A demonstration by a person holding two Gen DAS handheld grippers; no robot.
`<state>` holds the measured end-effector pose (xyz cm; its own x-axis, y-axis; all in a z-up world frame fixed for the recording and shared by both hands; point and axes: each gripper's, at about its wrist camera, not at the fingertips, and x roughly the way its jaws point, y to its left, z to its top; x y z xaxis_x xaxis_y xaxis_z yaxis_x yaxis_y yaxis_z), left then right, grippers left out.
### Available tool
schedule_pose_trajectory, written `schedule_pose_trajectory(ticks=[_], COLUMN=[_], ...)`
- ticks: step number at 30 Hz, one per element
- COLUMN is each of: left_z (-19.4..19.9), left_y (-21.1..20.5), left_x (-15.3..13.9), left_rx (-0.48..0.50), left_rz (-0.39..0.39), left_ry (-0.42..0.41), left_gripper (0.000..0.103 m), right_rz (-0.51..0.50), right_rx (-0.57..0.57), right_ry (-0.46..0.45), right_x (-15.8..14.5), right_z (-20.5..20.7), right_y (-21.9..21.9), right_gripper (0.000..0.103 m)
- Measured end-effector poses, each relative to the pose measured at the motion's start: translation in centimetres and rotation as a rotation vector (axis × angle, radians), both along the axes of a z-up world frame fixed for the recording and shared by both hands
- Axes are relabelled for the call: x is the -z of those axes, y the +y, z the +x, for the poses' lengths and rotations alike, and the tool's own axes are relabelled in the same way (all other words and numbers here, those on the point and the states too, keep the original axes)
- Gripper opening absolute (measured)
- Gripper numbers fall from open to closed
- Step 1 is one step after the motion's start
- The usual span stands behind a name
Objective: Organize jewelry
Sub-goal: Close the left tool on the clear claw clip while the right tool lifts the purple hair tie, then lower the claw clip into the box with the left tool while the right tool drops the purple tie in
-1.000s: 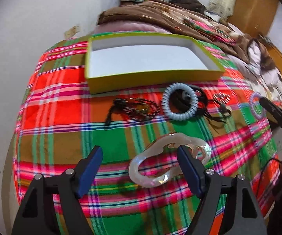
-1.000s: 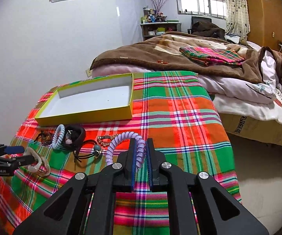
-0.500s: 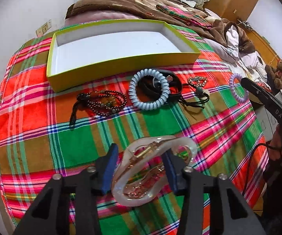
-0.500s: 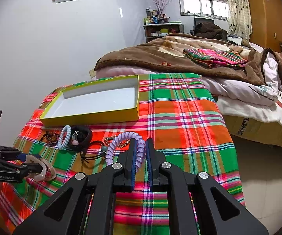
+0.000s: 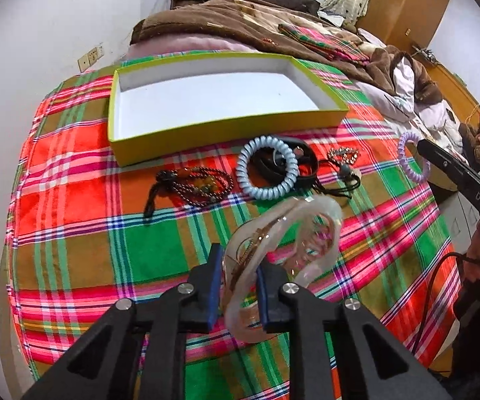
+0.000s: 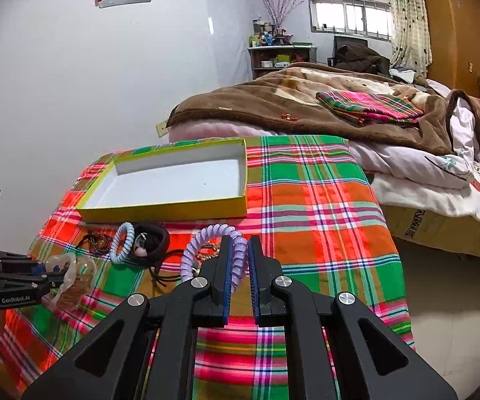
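My left gripper (image 5: 240, 266) is shut on a clear pearly hair claw clip (image 5: 286, 236) and holds it above the plaid cloth. My right gripper (image 6: 239, 253) is shut on a purple spiral hair tie (image 6: 206, 243), held above the cloth; the tie also shows in the left wrist view (image 5: 413, 156). The yellow box (image 5: 213, 133) with a white inside lies open and empty at the back. In front of it lie a dark bead bracelet (image 5: 196, 185), a pale blue spiral hair tie (image 5: 266, 171), a black band (image 5: 303, 163) and a small metal chain (image 5: 343, 155).
The plaid cloth (image 5: 80, 200) covers a table beside a white wall. A bed (image 6: 339, 106) with a brown blanket stands behind it. The right gripper's black body (image 5: 463, 176) reaches in at the right edge of the left wrist view.
My left gripper has closed on the clear claw clip and lifted it off the cloth. My right gripper has kept the purple tie and risen a little.
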<state>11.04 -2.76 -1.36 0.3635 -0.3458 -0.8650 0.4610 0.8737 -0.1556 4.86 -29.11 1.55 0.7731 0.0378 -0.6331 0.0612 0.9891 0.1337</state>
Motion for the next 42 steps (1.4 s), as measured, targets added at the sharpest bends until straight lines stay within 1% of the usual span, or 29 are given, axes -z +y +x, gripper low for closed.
schedule_pose_trajectory(ticks=[12,20,30,31,32,38,42], left_z=[1.5,4.2,8.3,8.8,9.3,12.4,14.5], left_y=[1.1,1.6,1.8,1.7,1.7,1.1,0.6], left_x=[-2.8,-4.4,-5.1,-5.0,-5.0,-4.7,-4.0], left_rx=[-0.040,-0.065,-0.114,-0.118,-0.120,-0.140,-0.154], left_rz=[-0.008,-0.021,-0.023,-0.027,-0.030,-0.046,-0.043], left_ry=[-0.054,-0.080,-0.101,-0.098,-0.097,-0.087,-0.069], left_gripper=[0.018,0.018,0.018,0.018,0.018,0.018,0.018], right_rz=[-0.010,-0.023,-0.037,-0.038,-0.038,-0.056,-0.049], right_rx=[-0.016,-0.046,-0.056,-0.056,-0.056,-0.056,-0.058], right_ry=[-0.043,-0.051,-0.033,-0.021,-0.021,0.016,0.038], right_x=[-2.5,-3.7,-3.7,-3.4,-3.4,-2.3,-1.6], right_z=[1.5,4.8,9.7,10.8,10.8,14.9,16.5], right_y=[1.0,2.0,2.1,1.9,1.9,1.6,1.3], right_gripper=[0.009,0.009,0.009,0.009,0.009,0.009,0.009])
